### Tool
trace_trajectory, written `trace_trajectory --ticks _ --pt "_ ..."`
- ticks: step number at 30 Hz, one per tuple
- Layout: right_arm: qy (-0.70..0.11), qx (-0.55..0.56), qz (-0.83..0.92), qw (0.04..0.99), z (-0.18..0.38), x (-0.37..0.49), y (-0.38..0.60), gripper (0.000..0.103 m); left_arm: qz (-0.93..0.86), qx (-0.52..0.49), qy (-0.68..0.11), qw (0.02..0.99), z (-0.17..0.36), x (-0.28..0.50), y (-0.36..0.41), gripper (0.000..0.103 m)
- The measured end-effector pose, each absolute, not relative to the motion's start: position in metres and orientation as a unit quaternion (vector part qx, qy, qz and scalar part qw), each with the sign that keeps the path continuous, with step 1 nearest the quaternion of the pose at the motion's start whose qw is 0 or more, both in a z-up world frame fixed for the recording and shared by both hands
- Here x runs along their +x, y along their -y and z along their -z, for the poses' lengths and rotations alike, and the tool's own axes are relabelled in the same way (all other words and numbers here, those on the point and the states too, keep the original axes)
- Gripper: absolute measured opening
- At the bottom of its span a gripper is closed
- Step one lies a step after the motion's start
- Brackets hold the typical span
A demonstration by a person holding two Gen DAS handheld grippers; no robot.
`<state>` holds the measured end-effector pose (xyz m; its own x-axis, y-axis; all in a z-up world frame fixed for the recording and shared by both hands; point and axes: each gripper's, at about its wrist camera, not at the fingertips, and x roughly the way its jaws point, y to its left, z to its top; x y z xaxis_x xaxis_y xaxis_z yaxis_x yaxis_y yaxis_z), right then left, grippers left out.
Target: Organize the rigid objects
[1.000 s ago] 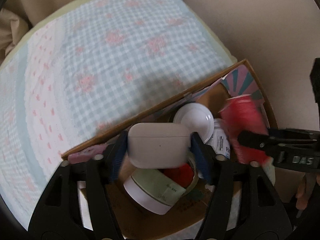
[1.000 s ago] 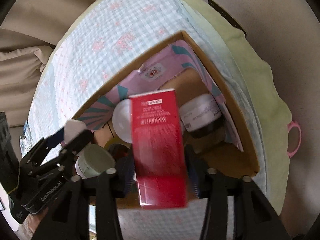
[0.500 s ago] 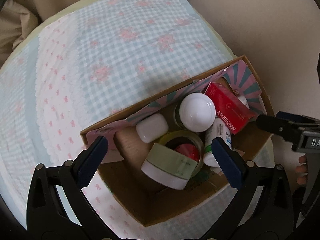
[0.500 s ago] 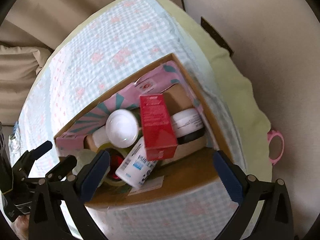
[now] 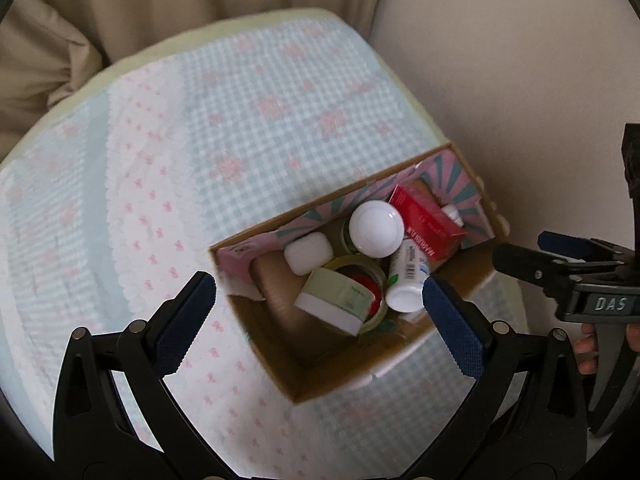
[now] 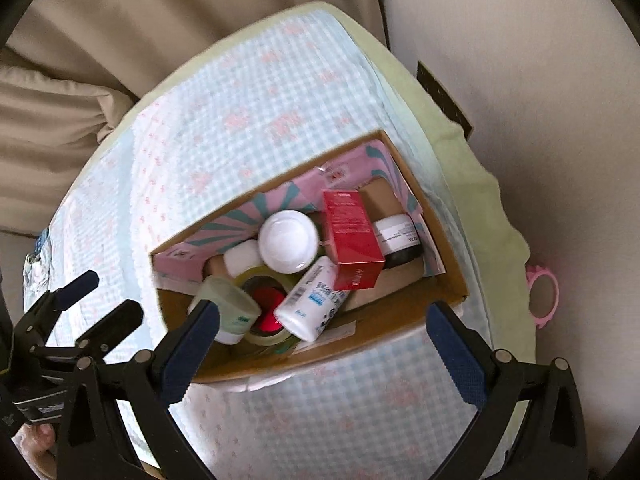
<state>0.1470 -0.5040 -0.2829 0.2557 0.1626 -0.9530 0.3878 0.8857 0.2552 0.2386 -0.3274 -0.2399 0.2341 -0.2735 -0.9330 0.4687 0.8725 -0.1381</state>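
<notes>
Both tongs, left (image 5: pixel 320 312) and right (image 6: pixel 320 344), released, empty, above box (image 5: pixel 472 268); red carton (image 6: pixel 352 236) and white case (image 5: pixel 308 254) inside.

Checked blue-and-pink bed cover (image 5: pixel 248 128) with an open cardboard box (image 5: pixel 320 372) directly on it

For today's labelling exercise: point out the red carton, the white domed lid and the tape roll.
red carton (image 6: pixel 352 236): right wrist view, on its upper face.
white domed lid (image 5: pixel 376 229): left wrist view, centre of its top.
tape roll (image 6: pixel 256 278): right wrist view, on its yellowish rim.
</notes>
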Motion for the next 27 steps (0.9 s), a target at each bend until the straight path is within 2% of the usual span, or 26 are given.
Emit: trace_trajectory --ticks 7,17,27 --pt "-0.572 0.178 0.053 0.799 0.213 0.132 0.459 0.103 0.217 0.057 -0.529 0.819 0.158 0.21 0.272 0.103" --pt "-0.494 0.097 -0.003 0.864 0.096 0.099 0.351 0.103 0.126 0.014 -0.438 0.89 0.042 0.139 0.132 0.103" --pt "-0.427 0.052 -0.004 0.903 0.034 0.049 0.274 0.103 0.082 -0.016 -0.366 0.927 -0.001 0.071 0.05 0.103"
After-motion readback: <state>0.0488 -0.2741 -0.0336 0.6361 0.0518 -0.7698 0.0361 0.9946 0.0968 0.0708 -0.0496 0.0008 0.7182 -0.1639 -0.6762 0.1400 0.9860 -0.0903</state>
